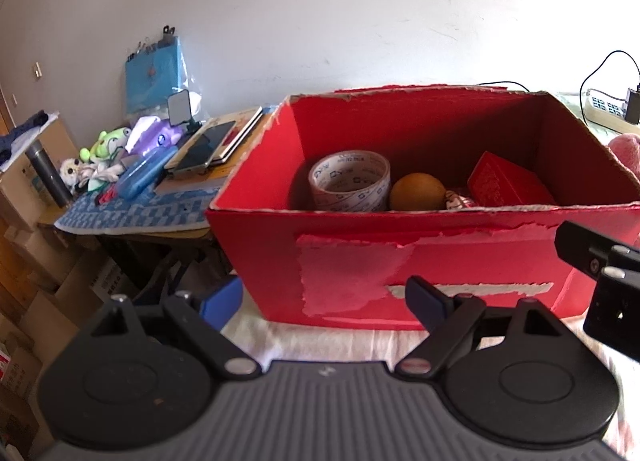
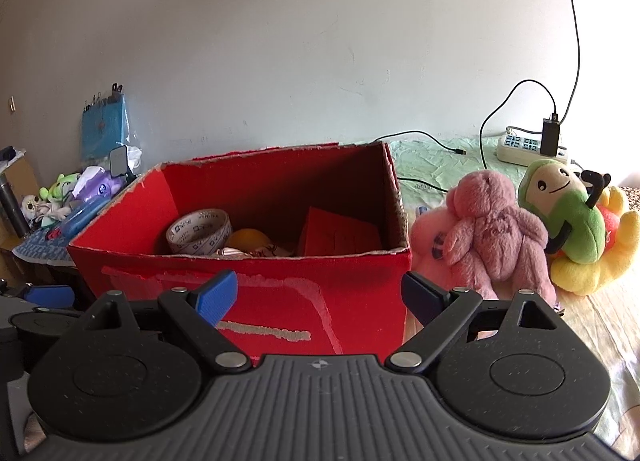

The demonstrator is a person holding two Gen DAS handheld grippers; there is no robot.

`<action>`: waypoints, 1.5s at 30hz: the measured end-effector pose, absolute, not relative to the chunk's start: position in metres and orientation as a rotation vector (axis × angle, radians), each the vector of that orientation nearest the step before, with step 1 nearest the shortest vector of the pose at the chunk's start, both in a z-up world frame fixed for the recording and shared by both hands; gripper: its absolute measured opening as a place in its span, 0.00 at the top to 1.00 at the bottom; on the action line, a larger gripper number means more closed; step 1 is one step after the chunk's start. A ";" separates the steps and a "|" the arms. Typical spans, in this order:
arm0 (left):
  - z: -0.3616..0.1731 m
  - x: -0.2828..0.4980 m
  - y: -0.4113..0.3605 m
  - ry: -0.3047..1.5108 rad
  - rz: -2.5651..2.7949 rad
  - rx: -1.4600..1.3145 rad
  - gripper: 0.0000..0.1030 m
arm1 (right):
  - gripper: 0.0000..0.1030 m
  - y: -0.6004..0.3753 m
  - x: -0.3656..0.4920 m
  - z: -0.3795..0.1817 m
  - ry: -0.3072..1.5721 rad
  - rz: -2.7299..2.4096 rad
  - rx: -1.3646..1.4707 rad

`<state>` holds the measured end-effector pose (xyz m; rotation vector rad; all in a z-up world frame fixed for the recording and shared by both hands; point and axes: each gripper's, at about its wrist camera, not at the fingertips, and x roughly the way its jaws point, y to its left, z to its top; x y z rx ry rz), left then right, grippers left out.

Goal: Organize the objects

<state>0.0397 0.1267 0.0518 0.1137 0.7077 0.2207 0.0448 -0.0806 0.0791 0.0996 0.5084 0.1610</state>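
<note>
While both face the red box (image 1: 400, 261), left tool (image 1: 324, 301) and right tool (image 2: 320, 293) gape, empty.

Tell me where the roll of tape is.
In both views the roll of tape lies inside the red box, at its left end beside the orange ball.

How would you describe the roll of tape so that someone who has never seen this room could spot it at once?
Find the big red cardboard box with torn edges in the middle of the scene. Look inside, at its left end: the tape roll leans there beside an orange ball. It is the only ring-shaped thing in the box, pale and printed with small squares, unlike the round ball and the small red box.
</note>
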 end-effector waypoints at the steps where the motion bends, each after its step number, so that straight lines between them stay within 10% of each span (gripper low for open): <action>1: 0.051 0.040 0.128 0.709 0.221 0.113 0.15 | 0.12 -0.080 0.045 0.078 0.511 0.161 0.097; 45: 0.064 0.032 0.124 0.656 0.244 0.130 0.15 | 0.12 -0.081 0.046 0.088 0.494 0.178 0.091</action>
